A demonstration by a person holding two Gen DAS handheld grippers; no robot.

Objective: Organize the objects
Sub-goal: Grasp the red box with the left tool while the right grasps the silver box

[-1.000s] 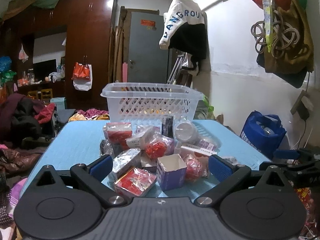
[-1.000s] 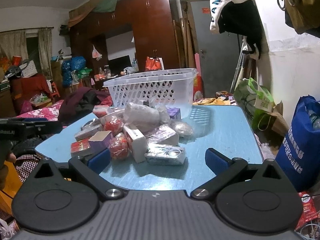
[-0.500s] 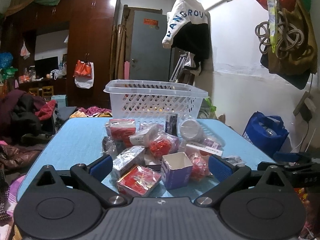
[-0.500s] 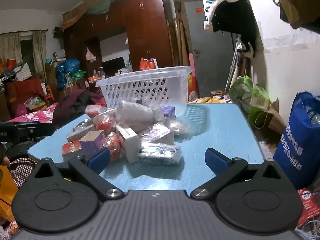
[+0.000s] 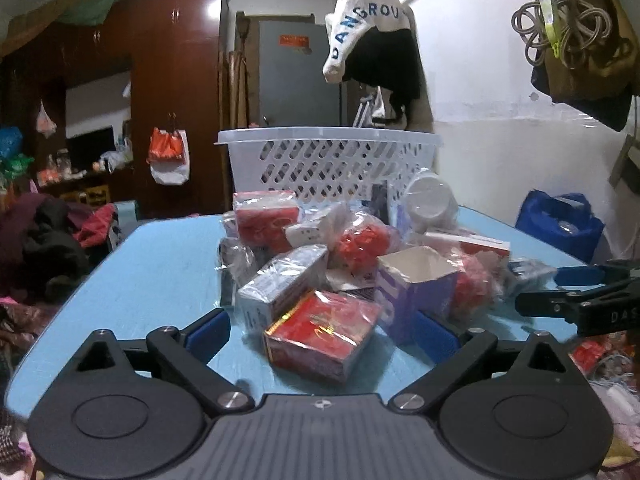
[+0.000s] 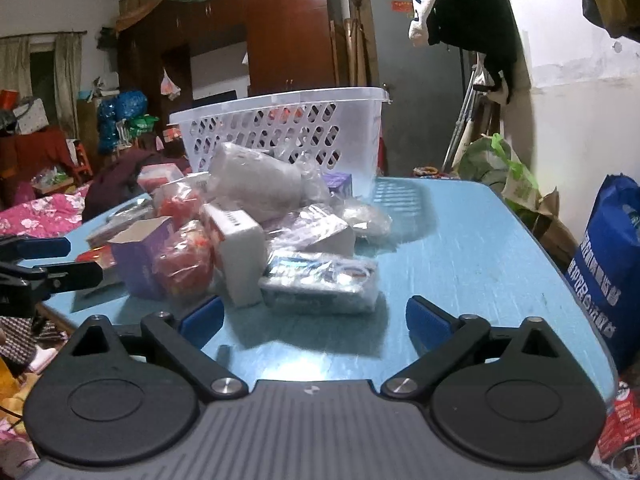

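A pile of wrapped boxes and packets lies on the blue table [image 5: 160,264]. My left gripper [image 5: 322,334] is open, its blue pads on either side of a red wrapped box [image 5: 320,334] at the pile's near edge, not gripping it. An open purple box [image 5: 416,288] stands just right of it. A white perforated basket [image 5: 328,164] stands behind the pile. My right gripper [image 6: 314,320] is open and empty, close before a flat wrapped packet [image 6: 320,282] on the pile's right side. The basket [image 6: 280,128] and purple box [image 6: 140,254] show there too.
The right gripper's fingers [image 5: 576,300] show at the right edge of the left wrist view. The left gripper's fingers [image 6: 44,268] show at the left in the right wrist view. A blue bag [image 6: 608,248] stands on the floor right of the table. Clothes lie heaped at the left [image 5: 48,236].
Both grippers have moved forward toward the pile. The left one's pads now flank the red box; the right one is closer to the flat packet. Both stay open.
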